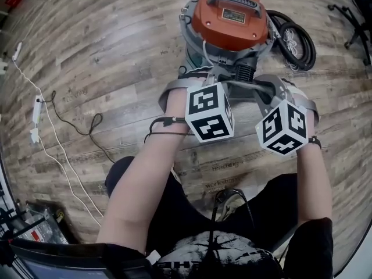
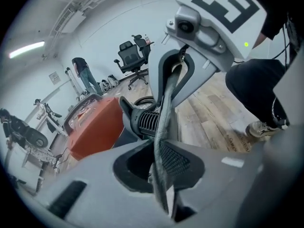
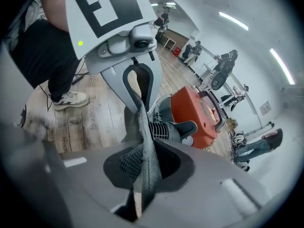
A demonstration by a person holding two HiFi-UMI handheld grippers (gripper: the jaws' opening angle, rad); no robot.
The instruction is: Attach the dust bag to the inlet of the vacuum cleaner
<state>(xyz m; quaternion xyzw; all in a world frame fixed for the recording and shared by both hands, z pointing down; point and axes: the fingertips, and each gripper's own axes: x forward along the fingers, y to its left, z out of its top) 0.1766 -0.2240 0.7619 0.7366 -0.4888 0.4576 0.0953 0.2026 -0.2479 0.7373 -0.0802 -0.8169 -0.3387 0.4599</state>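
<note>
Wood-plank floor [image 1: 104,57] of an open workroom, with office chairs [image 2: 133,56] standing by the far wall. We note the vacuum cleaner [image 1: 229,22] upright on the floor, an orange motor head on a grey drum. A black hose [image 1: 297,44] lies coiled just beside it toward the head view's right. A white cable [image 1: 36,109] trails well apart on the left. Both forearms reach toward the drum's near side, the two claws side by side and angled down. The left claw [image 2: 160,167] is nearly closed, its pads pressed on a fold of the dust bag [image 2: 165,122], a grey fabric edge running up out of the jaws. The right claw [image 3: 142,167] is likewise narrow and clamped on the same grey fabric. Each gripper view shows the other claw across from it, biting the far end of that edge, so the bag hangs stretched between the two. It is held just in front of a black ribbed fitting [image 2: 148,123] on the vacuum's near side. We cannot tell whether bag and fitting touch. From the head view the bag is mostly hidden behind the left marker cube [image 1: 209,120] and the right marker cube [image 1: 283,127].
</note>
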